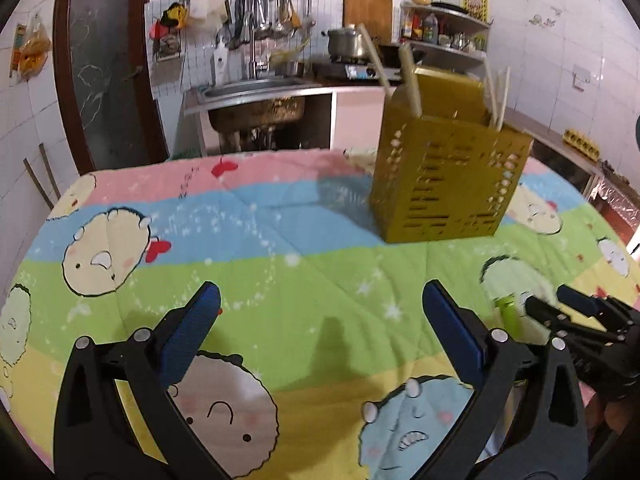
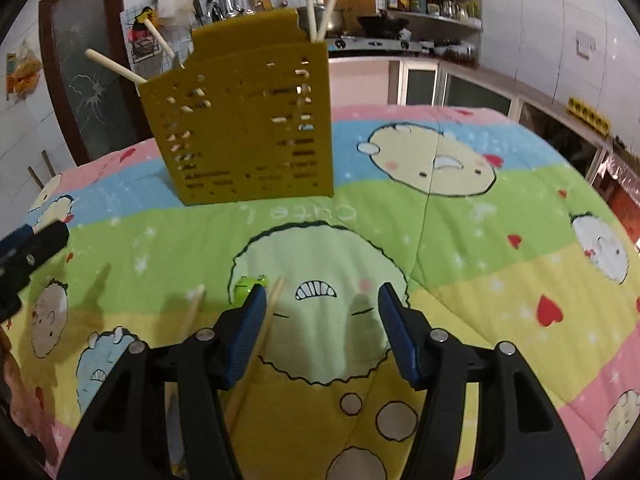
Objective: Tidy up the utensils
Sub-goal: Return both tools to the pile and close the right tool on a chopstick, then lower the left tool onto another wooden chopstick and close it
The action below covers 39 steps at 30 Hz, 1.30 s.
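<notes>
A mustard-yellow perforated utensil holder (image 1: 448, 184) stands upright on the cartoon-print cloth, with several pale chopsticks (image 1: 412, 80) sticking out of it; it also shows in the right wrist view (image 2: 244, 128). My left gripper (image 1: 320, 320) is open and empty above the cloth, well short of the holder. My right gripper (image 2: 322, 316) is open, low over the cloth; a chopstick (image 2: 272, 312) lies by its left finger, another chopstick (image 2: 196, 304) further left. A green frog-topped utensil (image 2: 248, 286) lies just beyond that finger, also in the left wrist view (image 1: 506, 308).
The colourful padded cloth (image 1: 280, 272) covers the table. Behind it are a sink counter (image 1: 256, 92), a stove with pots (image 1: 352, 52), shelves with bottles (image 2: 432, 0) and a dark door (image 1: 108, 72). The right gripper shows at the left view's right edge (image 1: 568, 308).
</notes>
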### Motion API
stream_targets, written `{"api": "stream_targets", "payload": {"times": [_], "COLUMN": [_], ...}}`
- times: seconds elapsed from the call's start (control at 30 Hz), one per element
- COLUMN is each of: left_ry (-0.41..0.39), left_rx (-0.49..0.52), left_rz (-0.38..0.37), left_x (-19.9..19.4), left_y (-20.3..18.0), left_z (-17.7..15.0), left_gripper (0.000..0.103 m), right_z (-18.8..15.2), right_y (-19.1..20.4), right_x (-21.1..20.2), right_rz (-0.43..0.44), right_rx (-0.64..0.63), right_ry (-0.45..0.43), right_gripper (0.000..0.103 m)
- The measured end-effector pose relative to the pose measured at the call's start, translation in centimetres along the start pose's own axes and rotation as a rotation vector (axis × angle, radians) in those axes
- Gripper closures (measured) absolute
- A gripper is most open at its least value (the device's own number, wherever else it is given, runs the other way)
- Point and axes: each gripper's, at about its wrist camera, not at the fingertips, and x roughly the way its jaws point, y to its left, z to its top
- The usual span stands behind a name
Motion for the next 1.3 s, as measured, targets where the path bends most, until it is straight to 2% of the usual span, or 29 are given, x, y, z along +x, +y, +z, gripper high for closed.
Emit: {"api": "stream_targets", "payload": {"times": [0.17,0.3,0.5,0.53,0.6,0.7,0.77,0.8,0.83,1.0,1.03,1.07,1.1,1.27,1.3], "left_ry": [0.003,0.005,0.006,0.008,0.011,0.034,0.057,0.062,0.068,0.091,0.096,0.097,0.096,0.091,0.087], "left_rx": [-0.004,0.015,0.043,0.045,0.04,0.021,0.009,0.006,0.002,0.013,0.019,0.022,0.024,0.015,0.017], "left_rz": [0.004,0.0,0.005,0.007,0.01,-0.002,-0.018,-0.023,-0.03,-0.049,-0.055,-0.055,-0.051,-0.058,-0.049], "left_x": [0.6,0.4,0.3,0.3,0.3,0.5,0.6,0.6,0.6,0.3,0.3,0.3,0.2,0.0,0.0], "left_y": [0.1,-0.4,-1.1,-1.1,-1.0,-0.9,-1.1,-1.3,-1.5,-2.9,-3.3,-3.5,-3.8,-4.0,-3.8], "left_z": [0.0,-0.2,-0.6,-0.6,-0.7,-0.9,-0.9,-0.9,-0.9,-0.8,-0.8,-0.8,-0.7,-0.5,-0.5], "left_gripper": [0.005,0.005,0.005,0.005,0.005,0.005,0.005,0.005,0.005,0.005,0.005,0.005,0.005,0.005,0.005], "right_z": [0.3,0.5,0.8,0.8,0.9,0.8,0.8,0.9,1.0,0.9,0.8,0.7,0.7,1.3,1.4], "right_y": [0.8,1.6,3.1,3.3,3.4,3.2,2.7,2.3,1.9,-0.9,-1.6,-2.4,-2.6,-0.8,-0.6], "right_x": [0.9,1.1,2.3,2.3,2.5,2.2,1.9,1.6,1.2,0.9,1.0,0.9,0.8,-0.3,-0.4], "right_rz": [0.003,0.001,-0.045,-0.054,-0.048,-0.026,-0.003,0.009,0.008,0.014,0.044,0.116,0.126,0.094,0.085], "right_rx": [-0.001,-0.009,-0.013,-0.016,-0.012,-0.016,-0.004,0.003,0.003,0.027,0.052,0.092,0.108,0.064,0.059], "right_ry": [0.048,0.063,0.126,0.125,0.129,0.124,0.12,0.116,0.108,0.122,0.125,0.127,0.126,0.082,0.075], "right_gripper": [0.061,0.066,0.067,0.07,0.085,0.093,0.095,0.101,0.103,0.103,0.103,0.103,0.1,0.098,0.088]}}
